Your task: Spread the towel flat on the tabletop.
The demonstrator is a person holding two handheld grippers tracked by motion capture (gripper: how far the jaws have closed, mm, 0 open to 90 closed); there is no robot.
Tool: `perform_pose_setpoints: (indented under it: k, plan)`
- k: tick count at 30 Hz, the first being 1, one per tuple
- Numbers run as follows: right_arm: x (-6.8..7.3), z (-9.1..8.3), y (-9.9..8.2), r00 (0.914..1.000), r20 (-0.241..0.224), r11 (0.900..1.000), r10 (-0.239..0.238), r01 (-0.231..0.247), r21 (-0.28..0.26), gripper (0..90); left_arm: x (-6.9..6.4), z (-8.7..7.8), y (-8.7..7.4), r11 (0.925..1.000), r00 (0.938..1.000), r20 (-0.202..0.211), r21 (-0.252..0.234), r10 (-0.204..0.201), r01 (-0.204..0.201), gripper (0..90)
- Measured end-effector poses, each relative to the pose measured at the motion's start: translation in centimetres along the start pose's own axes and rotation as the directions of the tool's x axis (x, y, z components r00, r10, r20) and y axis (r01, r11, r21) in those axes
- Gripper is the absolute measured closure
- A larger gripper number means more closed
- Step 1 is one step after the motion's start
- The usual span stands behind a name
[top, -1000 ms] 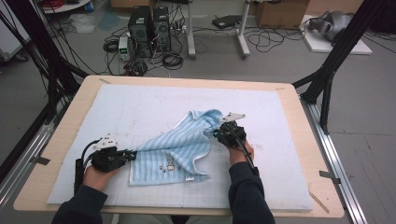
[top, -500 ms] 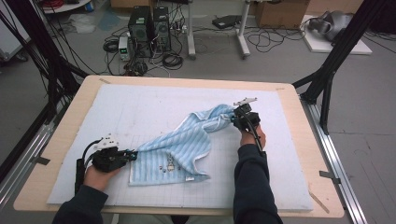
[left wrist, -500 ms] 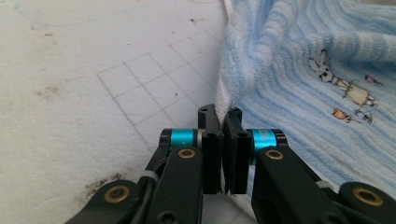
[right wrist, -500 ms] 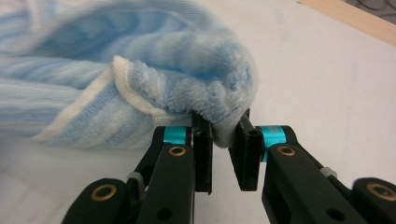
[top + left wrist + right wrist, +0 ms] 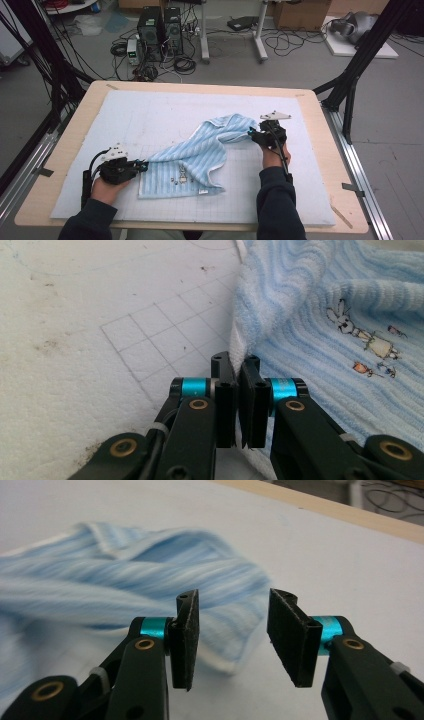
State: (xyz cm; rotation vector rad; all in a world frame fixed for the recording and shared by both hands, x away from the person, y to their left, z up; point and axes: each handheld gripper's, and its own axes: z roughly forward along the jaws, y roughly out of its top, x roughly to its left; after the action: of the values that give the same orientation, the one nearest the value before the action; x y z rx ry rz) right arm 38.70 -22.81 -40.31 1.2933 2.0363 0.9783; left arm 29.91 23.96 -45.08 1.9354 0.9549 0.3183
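The left gripper [image 5: 144,164] is clamped on the near-left hem of the light-blue striped terry towel with a small embroidered rabbit [image 5: 200,155], pinning that corner to the white gridded foam mat [image 5: 150,115] so the cloth can be stretched flat. The right gripper [image 5: 232,630] has just been opening; its jaws stand apart, with the towel's white-edged far corner lying loose between and just beyond them, apparently released after the pull. No container is on the mat.
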Motion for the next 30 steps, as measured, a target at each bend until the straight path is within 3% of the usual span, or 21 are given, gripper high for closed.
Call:
perform_pose_setpoints:
  k: [4,7,9,13,16,18,21,25,30]
  plan:
    - [2.0,-0.4,-0.5,0.9966,-0.071,0.9990,-0.043,0.043,-0.011,54.9,0.1,0.0,0.0,1.0000,1.0000,0.004,0.002,-0.005,0.005,85.9]
    - [4.1,0.5,-0.5,0.9817,-0.152,0.9933,-0.115,0.115,-0.007,54.2,0.1,0.0,0.0,1.0000,1.0000,0.005,0.003,-0.004,0.004,85.9]
    - [5.0,1.4,-0.7,0.9751,-0.159,0.9867,-0.154,0.161,0.026,55.0,0.1,0.0,0.0,1.0000,1.0000,0.005,0.003,-0.005,0.005,85.9]
    - [5.7,3.6,-1.2,0.9764,-0.132,0.9775,-0.171,0.185,0.101,60.3,0.1,0.0,0.0,1.0000,1.0000,0.006,0.005,-0.001,0.001,85.9]
    - [5.4,4.2,-1.4,0.9722,-0.159,0.9750,-0.173,0.191,0.113,71.0,0.1,0.0,0.0,1.0000,1.0000,0.007,0.004,-0.001,0.001,86.0]
    - [5.2,4.1,-1.4,0.9673,-0.181,0.9730,-0.177,0.200,0.115,83.6,0.0,0.0,0.0,1.0000,1.0000,0.006,0.001,-0.001,0.001,86.0]
    - [5.1,4.0,-1.4,0.9626,-0.186,0.9690,-0.197,0.220,0.112,86.8,0.0,0.0,0.0,1.0000,1.0000,0.006,0.001,0.005,-0.005,86.0]
    - [4.3,3.2,-1.4,0.9691,-0.164,0.9750,-0.185,0.202,0.093,86.9,-0.1,0.0,0.0,1.0000,0.9999,0.010,-0.001,0.004,-0.004,86.0]
    - [1.8,1.5,-1.8,0.9835,-0.103,0.9830,-0.149,0.159,0.093,87.1,-0.2,0.0,0.0,1.0000,0.9998,0.019,-0.002,0.006,-0.006,85.9]
